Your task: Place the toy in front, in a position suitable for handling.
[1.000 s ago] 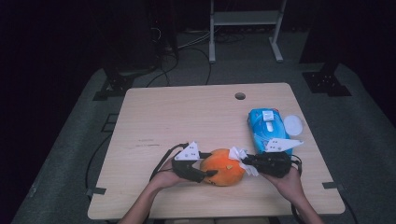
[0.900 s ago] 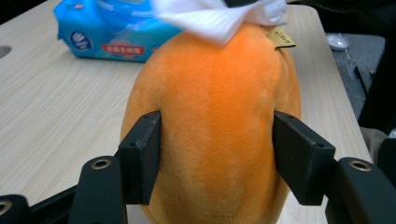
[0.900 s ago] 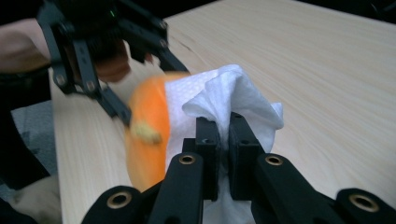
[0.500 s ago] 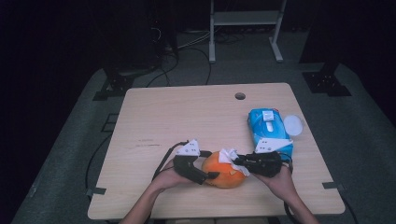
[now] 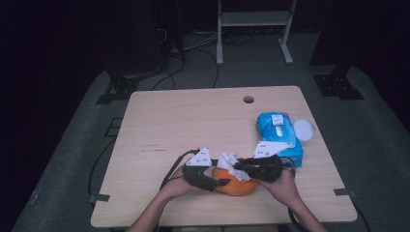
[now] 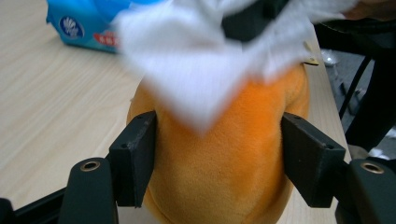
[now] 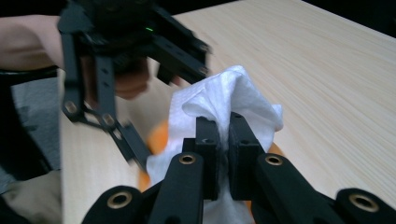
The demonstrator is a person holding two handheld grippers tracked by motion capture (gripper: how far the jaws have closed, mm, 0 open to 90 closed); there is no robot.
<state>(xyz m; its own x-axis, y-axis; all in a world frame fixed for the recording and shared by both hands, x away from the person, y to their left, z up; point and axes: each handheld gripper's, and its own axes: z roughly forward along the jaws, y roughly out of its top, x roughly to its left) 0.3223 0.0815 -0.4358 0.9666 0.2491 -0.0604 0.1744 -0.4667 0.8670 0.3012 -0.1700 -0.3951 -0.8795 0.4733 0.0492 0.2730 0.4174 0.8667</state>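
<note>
An orange plush toy lies near the table's front edge. My left gripper is shut on it; in the left gripper view both jaws press into the sides of the plush toy. A white wipe rests on top of the toy. My right gripper is shut on the wipe, its jaws pinched together over the cloth. The wipe drapes over the toy's upper part. Beyond the wipe in the right gripper view, the left gripper stands close.
A blue pack of wet wipes lies on the table at the right, just behind my right hand. A white round lid sits beside it. A small hole marks the table's far side.
Both grippers and the plush toy have shifted slightly toward the front edge. The right gripper has moved left with the wipe over the toy's top.
</note>
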